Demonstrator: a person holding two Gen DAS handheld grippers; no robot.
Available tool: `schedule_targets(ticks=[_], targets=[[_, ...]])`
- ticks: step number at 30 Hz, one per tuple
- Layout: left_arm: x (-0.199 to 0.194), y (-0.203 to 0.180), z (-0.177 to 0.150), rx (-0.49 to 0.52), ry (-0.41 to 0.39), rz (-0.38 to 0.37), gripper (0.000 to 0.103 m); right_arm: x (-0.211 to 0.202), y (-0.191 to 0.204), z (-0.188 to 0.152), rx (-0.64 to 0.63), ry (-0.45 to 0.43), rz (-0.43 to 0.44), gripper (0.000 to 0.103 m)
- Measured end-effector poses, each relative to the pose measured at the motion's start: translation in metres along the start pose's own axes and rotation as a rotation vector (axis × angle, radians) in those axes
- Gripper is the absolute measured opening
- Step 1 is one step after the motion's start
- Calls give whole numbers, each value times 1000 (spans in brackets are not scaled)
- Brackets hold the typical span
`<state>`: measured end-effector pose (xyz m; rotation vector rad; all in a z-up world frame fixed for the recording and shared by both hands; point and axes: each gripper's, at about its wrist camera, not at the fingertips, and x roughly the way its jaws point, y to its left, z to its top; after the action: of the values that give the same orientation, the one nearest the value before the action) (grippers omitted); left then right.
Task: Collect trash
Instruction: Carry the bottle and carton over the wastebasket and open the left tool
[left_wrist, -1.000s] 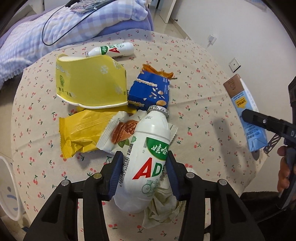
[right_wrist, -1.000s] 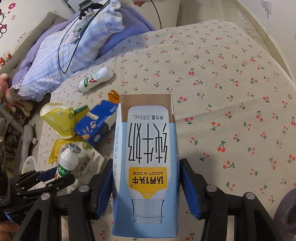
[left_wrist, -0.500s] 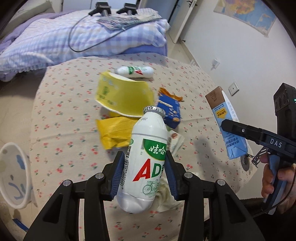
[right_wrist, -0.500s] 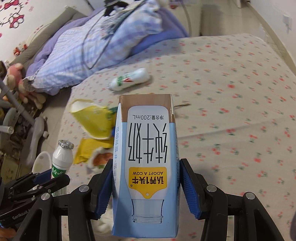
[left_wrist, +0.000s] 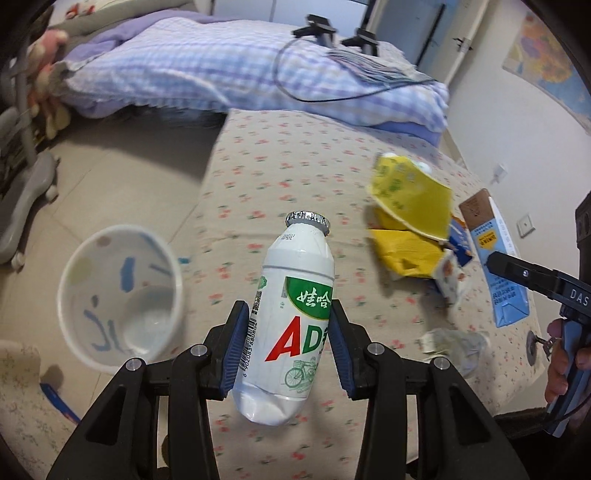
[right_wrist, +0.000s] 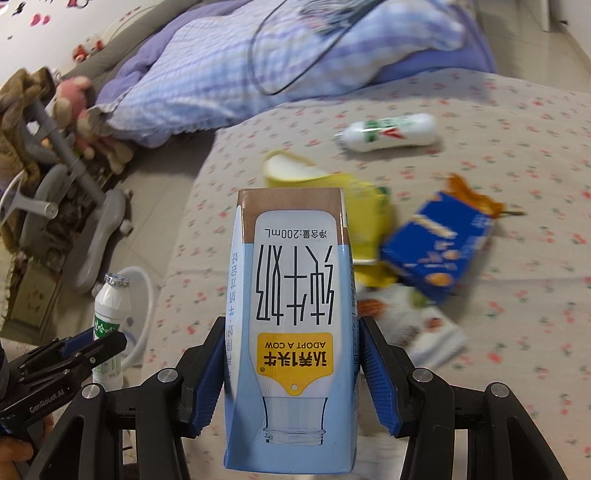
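Note:
My left gripper (left_wrist: 286, 349) is shut on a white AD drink bottle (left_wrist: 291, 317) with a foil cap, held above the table's left edge. A white trash bin (left_wrist: 122, 295) stands on the floor just left of it. My right gripper (right_wrist: 291, 363) is shut on a blue milk carton (right_wrist: 291, 314), held upside down over the table. The carton also shows in the left wrist view (left_wrist: 495, 266), and the bottle shows in the right wrist view (right_wrist: 110, 310). On the table lie a yellow paper bowl (left_wrist: 410, 199), a yellow wrapper (left_wrist: 406, 254), a blue snack box (right_wrist: 439, 251) and a second white bottle (right_wrist: 391, 131).
The table has a cherry-print cloth (left_wrist: 266, 177). A crumpled clear wrapper (left_wrist: 454, 343) and a nut snack packet (right_wrist: 417, 325) lie near its front. A bed with a checked quilt (left_wrist: 221, 66) and cable is behind. A grey chair base (left_wrist: 26, 195) stands on the floor at left.
Both grippers have swung left with their loads. The bottle has risen off the table and now hangs by the bin. The trash pile has shifted right in both views.

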<state>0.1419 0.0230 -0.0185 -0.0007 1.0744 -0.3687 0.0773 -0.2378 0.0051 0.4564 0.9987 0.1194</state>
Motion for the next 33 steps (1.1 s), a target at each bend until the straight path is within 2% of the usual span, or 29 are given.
schedule_targets(ticks=[12, 23, 25, 26, 27, 29, 33], targets=[[3, 112, -16, -200, -31, 89, 45, 55, 71, -2, -97, 51, 49, 59], [9, 156, -17, -322, -49, 149, 47, 109, 136, -4, -194, 82, 104, 59], [5, 160, -19, -340, -41, 161, 60, 118, 146, -3, -202, 87, 116, 59], [3, 161, -21, -342, -41, 183, 77, 120, 149, -2, -204, 90, 120, 59], [-1, 162, -23, -337, -55, 217, 87, 124, 153, -3, -207, 94, 126, 59], [-6, 163, -25, -323, -74, 251, 88, 132, 162, -2, -218, 102, 131, 59], [-15, 175, -35, -295, -62, 325, 88, 149, 177, -5, -234, 129, 146, 59]])
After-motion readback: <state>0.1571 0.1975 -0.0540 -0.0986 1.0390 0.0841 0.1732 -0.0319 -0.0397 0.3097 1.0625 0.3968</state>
